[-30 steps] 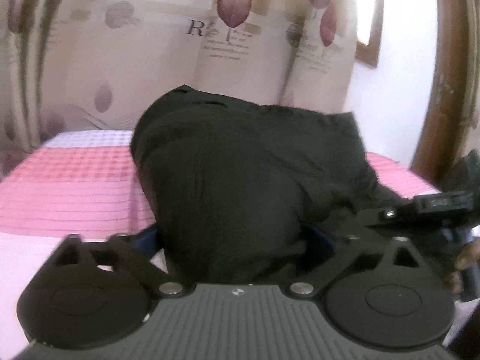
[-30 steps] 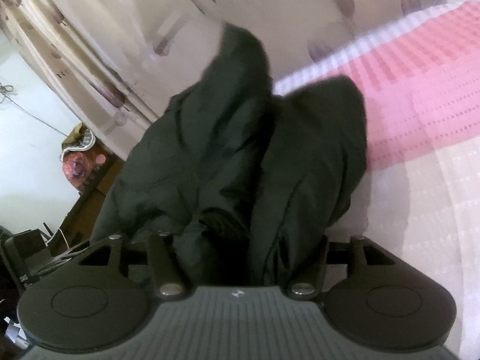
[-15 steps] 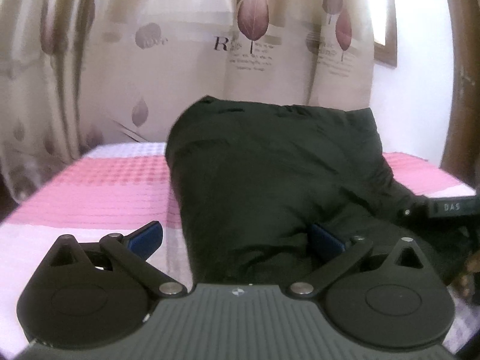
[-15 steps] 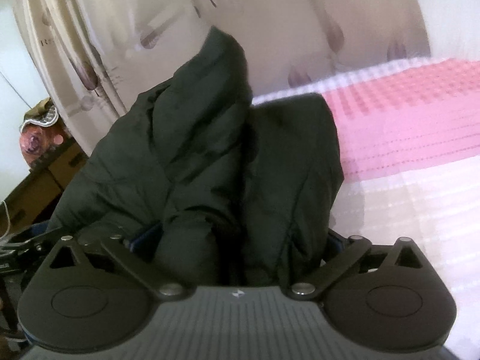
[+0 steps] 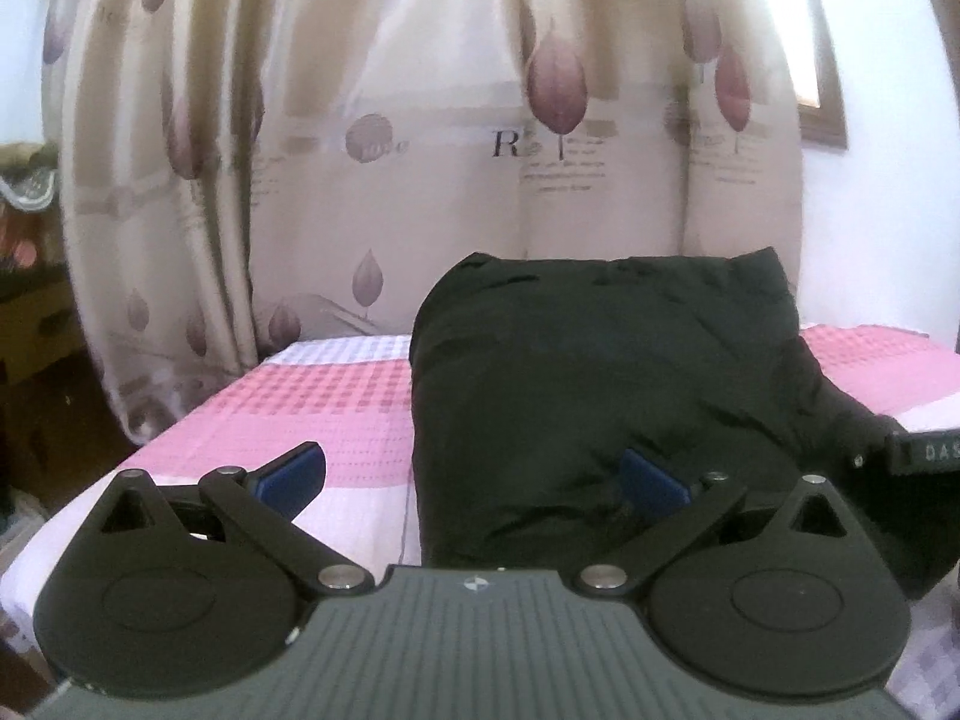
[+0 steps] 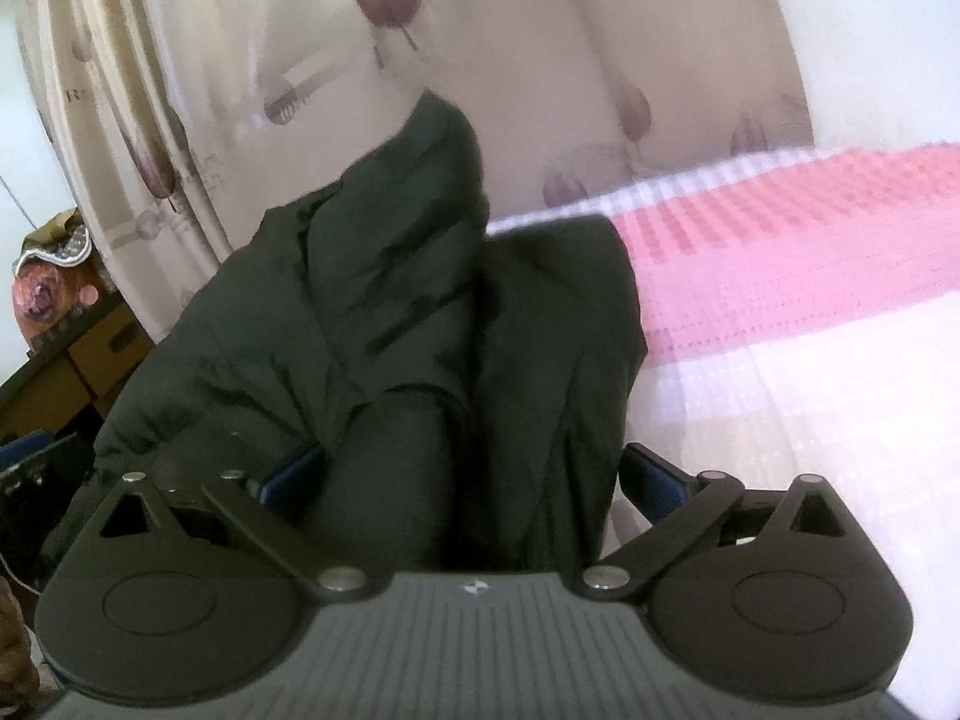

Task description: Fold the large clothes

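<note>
A dark green padded jacket [image 5: 600,384] lies bunched on the pink and white bed [image 5: 312,408]. My left gripper [image 5: 474,474] is open, its blue fingers [image 5: 288,471] spread wide. The jacket's near edge lies between them and covers part of the right finger. In the right wrist view the jacket [image 6: 384,324] stands in tall folds. My right gripper [image 6: 474,474] is open too, with folds of the jacket between its blue fingers [image 6: 654,480]. The other gripper's black body [image 5: 924,453] shows at the left view's right edge.
A beige curtain with purple leaf prints [image 5: 456,138] hangs close behind the bed. Cardboard boxes and clutter [image 6: 66,324] stand to the left of the bed. A wooden window frame [image 5: 828,114] is at the upper right. The bedspread [image 6: 810,312] stretches to the right.
Both grippers have opened and let go of the jacket. The left gripper has pulled back and to the left, showing more bed. The jacket has settled lower onto the bed.
</note>
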`<action>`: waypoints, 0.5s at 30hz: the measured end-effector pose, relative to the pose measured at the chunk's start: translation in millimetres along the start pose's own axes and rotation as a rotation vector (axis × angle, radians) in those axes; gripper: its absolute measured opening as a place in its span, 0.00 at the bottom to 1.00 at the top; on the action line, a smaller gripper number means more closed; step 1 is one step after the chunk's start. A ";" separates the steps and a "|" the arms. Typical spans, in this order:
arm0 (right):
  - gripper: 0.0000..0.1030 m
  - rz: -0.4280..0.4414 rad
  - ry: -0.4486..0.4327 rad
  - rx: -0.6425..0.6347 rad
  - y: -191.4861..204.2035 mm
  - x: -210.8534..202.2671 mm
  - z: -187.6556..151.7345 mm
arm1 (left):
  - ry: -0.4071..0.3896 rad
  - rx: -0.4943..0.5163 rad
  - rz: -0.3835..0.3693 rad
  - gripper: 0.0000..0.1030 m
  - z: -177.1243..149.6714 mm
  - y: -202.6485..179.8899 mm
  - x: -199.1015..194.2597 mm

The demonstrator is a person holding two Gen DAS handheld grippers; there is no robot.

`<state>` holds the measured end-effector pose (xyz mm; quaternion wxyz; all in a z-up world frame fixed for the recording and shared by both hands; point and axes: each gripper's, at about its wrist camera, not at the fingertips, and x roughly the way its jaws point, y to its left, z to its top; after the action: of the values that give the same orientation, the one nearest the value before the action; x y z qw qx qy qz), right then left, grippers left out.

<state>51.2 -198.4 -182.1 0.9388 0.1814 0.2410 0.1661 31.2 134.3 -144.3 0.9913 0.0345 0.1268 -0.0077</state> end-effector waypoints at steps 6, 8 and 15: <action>1.00 -0.005 0.035 0.006 -0.9 5.5 -0.3 | -0.003 0.020 -0.021 1.00 1.7 -3.5 -3.7; 1.00 -0.007 0.040 0.004 0.1 6.6 -0.7 | -0.009 0.028 -0.028 1.00 2.1 -6.3 -6.0; 1.00 -0.024 0.030 -0.015 3.7 6.6 -4.0 | -0.059 0.047 -0.022 1.00 8.6 -14.7 -15.1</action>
<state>53.8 -191.6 -186.4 0.9384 0.1688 0.2560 0.1594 18.4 119.1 -133.1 0.9934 0.0561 0.0978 -0.0228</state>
